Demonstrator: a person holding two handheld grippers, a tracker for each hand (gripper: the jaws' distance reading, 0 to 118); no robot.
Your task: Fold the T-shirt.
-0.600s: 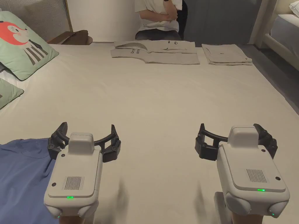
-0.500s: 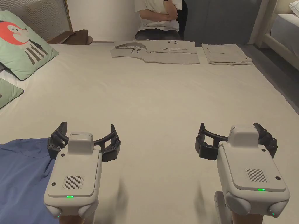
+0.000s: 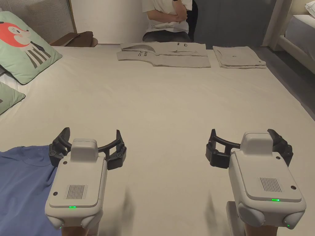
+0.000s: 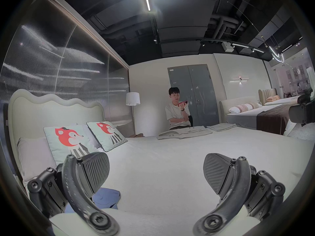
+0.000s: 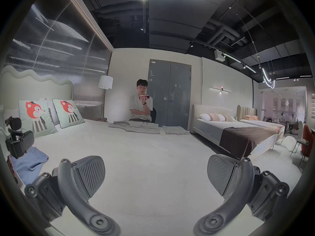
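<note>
You are holding both grippers over the bed [image 3: 172, 101] with jaws spread wide and gripping nothing. The blue T-shirt [image 3: 21, 181] is lying crumpled at the near left corner, just beside and partly under your left gripper [image 3: 89, 147]; your right gripper [image 3: 249, 144] is hovering well apart from it (so the left is the nearer one). Its long axis cannot be told. You are facing one blue shirt, two folded grey garments [image 3: 163, 54] at the far edge, and two fox pillows [image 4: 68, 141].

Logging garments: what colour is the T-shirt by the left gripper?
Blue T-shirt, plain; clearest in the head view.
</note>
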